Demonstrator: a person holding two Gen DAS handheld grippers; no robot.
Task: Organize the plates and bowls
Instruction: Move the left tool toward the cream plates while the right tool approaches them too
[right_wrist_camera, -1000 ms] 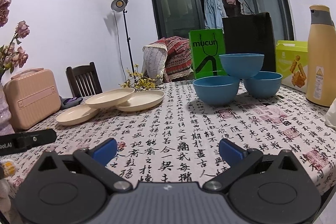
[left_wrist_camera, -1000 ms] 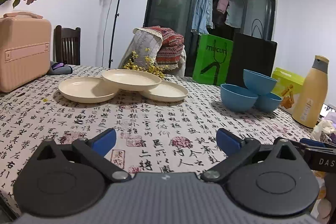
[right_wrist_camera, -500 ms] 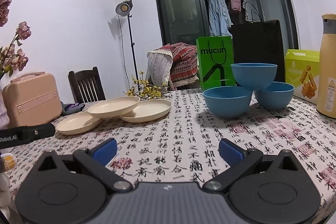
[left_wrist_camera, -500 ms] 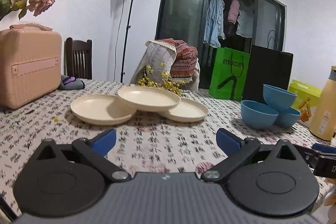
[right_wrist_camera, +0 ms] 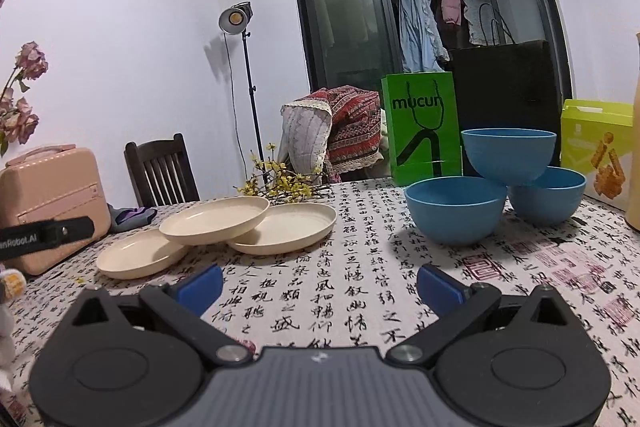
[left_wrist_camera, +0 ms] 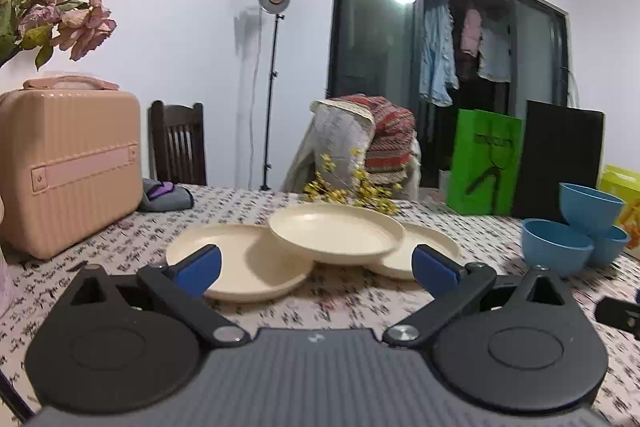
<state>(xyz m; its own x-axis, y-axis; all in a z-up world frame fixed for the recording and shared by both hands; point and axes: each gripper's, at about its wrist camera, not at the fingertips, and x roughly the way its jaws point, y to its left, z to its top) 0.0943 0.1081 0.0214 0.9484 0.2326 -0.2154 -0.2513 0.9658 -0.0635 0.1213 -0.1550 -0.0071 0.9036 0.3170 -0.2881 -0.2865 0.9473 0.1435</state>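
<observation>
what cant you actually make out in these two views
- Green bag: lettering smeared by motion blur in the left wrist view.
- Yellow bottle: cut off by the right edge of the right wrist view; top and label unseen.
- Right plate: mostly covered by the top plate in the left wrist view.
- Back bowl: largely hidden behind the raised bowl.

From our right gripper (right_wrist_camera: 318, 285), jaws spread and empty: three cream plates (right_wrist_camera: 216, 215) overlap on the bench (right_wrist_camera: 360, 291), beside three blue bowls (right_wrist_camera: 508, 155), one stacked atop two.
</observation>
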